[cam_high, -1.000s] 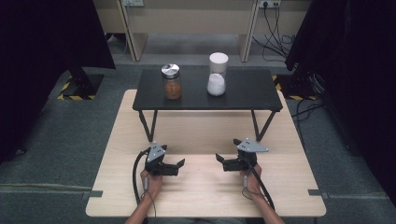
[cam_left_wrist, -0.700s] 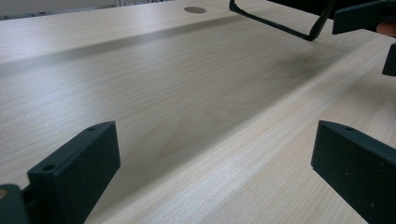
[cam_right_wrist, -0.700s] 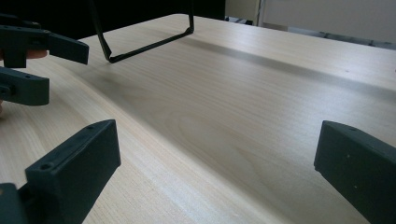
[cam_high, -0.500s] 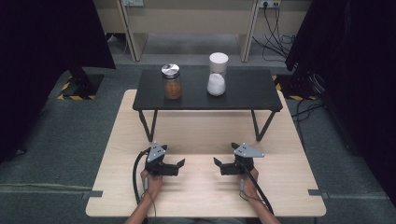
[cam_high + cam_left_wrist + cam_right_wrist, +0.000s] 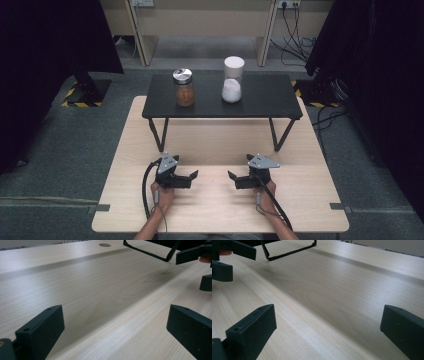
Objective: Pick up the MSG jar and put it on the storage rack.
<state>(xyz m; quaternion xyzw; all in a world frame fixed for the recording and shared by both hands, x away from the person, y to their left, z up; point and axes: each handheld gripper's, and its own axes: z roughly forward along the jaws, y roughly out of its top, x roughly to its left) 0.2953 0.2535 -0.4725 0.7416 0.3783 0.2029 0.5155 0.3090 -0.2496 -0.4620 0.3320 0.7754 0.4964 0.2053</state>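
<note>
Black fingers, pale wood table

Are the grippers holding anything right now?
No. The left gripper and right gripper are both open and empty above the wooden table.

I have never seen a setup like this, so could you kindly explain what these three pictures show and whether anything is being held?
A person sits at a pale wooden table and holds a hand-operated tool in each hand: the left gripper and the right gripper. The high view looks down from above. The other two pictures come from cameras riding on each gripper, looking along its black fingers. Both grippers are open, hold nothing and point at each other. Farther away, a small black table carries a jar with brown contents and a jar with white contents.
</note>
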